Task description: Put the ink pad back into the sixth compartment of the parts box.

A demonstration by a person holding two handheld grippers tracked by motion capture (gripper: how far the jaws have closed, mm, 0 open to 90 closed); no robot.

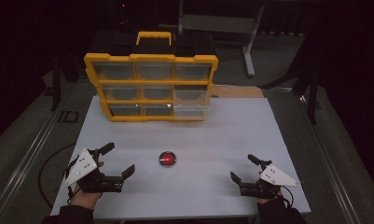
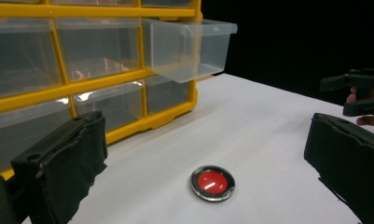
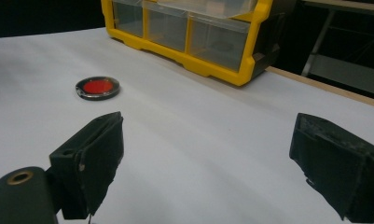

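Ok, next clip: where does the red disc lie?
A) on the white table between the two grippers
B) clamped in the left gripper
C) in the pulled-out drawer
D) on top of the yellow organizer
A: the red disc lies flat on the white table, apart from the open left gripper and the open right gripper.

We note a white table top (image 1: pixel 250 135) with a wooden strip (image 1: pixel 238 92) along its far edge. Around it we see grey floor (image 1: pixel 26 121) and a metal rail (image 1: pixel 28 154) at the left. Behind stands a grey metal bench frame (image 1: pixel 222 23). The room beyond lies dark; light falls on the table alone.
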